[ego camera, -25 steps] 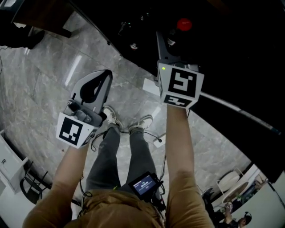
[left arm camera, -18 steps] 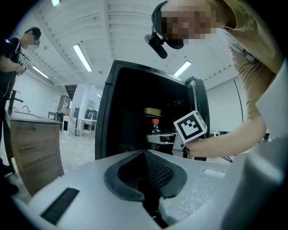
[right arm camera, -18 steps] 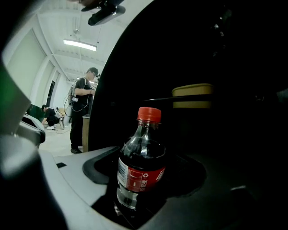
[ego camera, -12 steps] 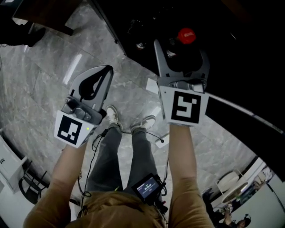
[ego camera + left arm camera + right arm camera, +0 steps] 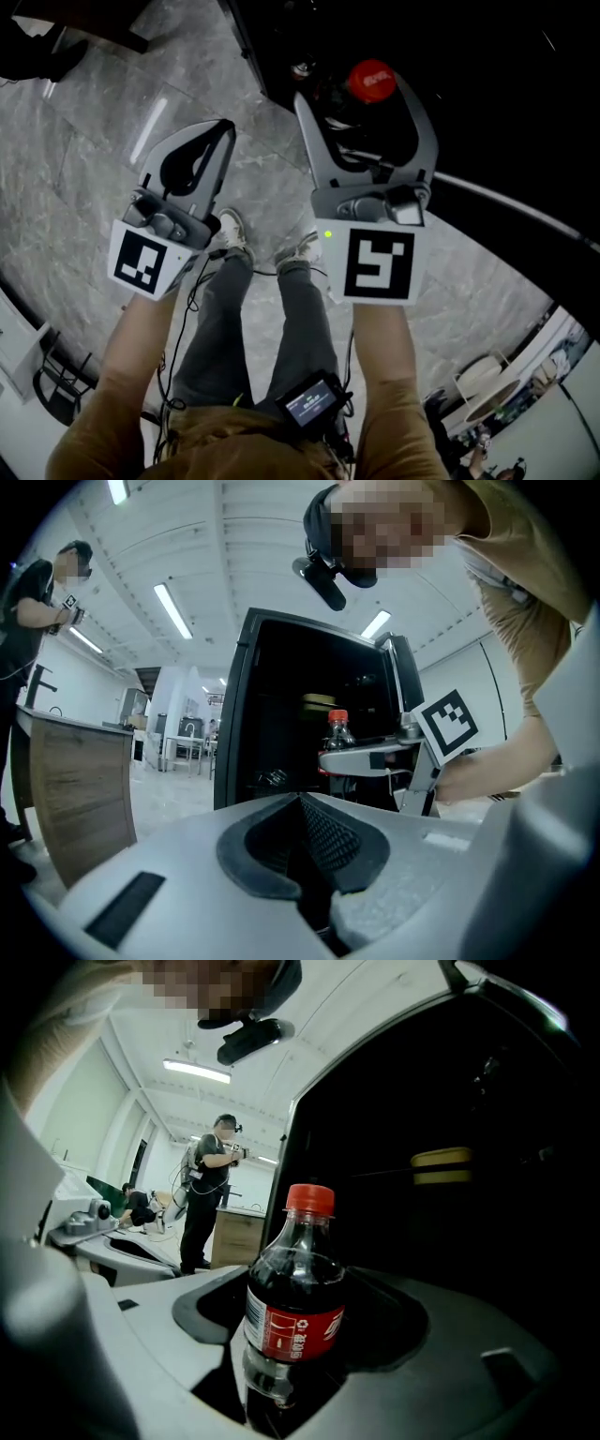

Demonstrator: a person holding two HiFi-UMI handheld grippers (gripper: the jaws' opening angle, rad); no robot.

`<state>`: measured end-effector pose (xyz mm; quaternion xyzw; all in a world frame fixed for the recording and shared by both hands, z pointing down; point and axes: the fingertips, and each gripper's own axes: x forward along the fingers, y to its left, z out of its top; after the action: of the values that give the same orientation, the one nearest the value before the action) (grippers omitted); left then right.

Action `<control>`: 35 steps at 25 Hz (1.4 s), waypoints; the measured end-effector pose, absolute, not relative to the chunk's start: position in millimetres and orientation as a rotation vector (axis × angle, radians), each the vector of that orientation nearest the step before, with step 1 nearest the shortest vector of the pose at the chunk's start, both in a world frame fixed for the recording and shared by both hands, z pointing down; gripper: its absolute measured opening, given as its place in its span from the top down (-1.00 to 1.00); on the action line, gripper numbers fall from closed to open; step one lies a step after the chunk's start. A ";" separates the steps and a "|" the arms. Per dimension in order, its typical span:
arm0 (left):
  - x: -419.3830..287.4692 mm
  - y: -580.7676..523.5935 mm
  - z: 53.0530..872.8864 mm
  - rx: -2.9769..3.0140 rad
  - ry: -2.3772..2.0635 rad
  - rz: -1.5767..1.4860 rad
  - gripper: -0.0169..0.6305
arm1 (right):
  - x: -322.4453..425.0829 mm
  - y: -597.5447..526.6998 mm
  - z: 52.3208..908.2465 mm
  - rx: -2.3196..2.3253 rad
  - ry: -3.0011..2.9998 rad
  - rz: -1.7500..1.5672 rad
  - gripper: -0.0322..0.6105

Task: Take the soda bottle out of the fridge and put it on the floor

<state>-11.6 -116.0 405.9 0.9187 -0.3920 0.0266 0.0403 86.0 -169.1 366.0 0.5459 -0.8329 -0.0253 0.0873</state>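
Left gripper point(image 5: 221, 133): its two fingers are lying pressed together at the tips. In the left gripper view the dark pads point(image 5: 323, 841) are meeting at the centre line and are enclosing no object. This gripper is hovering over the grey marble floor point(image 5: 84, 159), just left of the person's shoes point(image 5: 234, 246) and apart from the fridge point(image 5: 487, 75).

Right gripper point(image 5: 364, 108): its fingers are standing apart only by the width of the soda bottle point(image 5: 369, 82) and are clamping it from both sides. In the right gripper view the soda bottle point(image 5: 294, 1307) is standing upright between the fingers. They are gripping its lower body at and below the red label, and the red cap is rising clear above them.

Position of the soda bottle: in the head view it is sitting at the edge of the fridge's dark opening. In the left gripper view the soda bottle point(image 5: 337, 731) is showing against the black interior of the fridge point(image 5: 272, 714), with a finger of the right gripper point(image 5: 361, 758) crossing its body.
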 end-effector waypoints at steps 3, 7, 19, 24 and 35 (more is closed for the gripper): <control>-13.5 -116.0 428.5 2.809 -1.225 0.065 0.94 | 75.8 -158.8 393.6 1.544 -2.496 -0.076 -0.05; -15.1 -118.2 465.2 2.811 -1.233 0.084 0.94 | 68.0 -155.8 432.9 1.470 -2.514 -0.078 -0.05; -30.4 -123.5 574.2 2.827 -1.204 0.120 0.94 | 32.6 -149.0 555.0 1.219 -2.535 -0.132 -0.05; -35.8 -134.3 618.9 2.845 -1.207 0.122 0.94 | 25.8 -156.8 598.1 1.183 -2.545 -0.163 -0.05; -44.5 -156.1 692.1 2.900 -1.179 0.105 0.94 | 10.1 -172.7 685.8 1.146 -2.592 -0.152 -0.05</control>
<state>-44.5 -156.1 692.1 0.9258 -0.3764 0.0335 0.0049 10.1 -172.7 685.8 0.3990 -0.9029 -0.0528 0.1511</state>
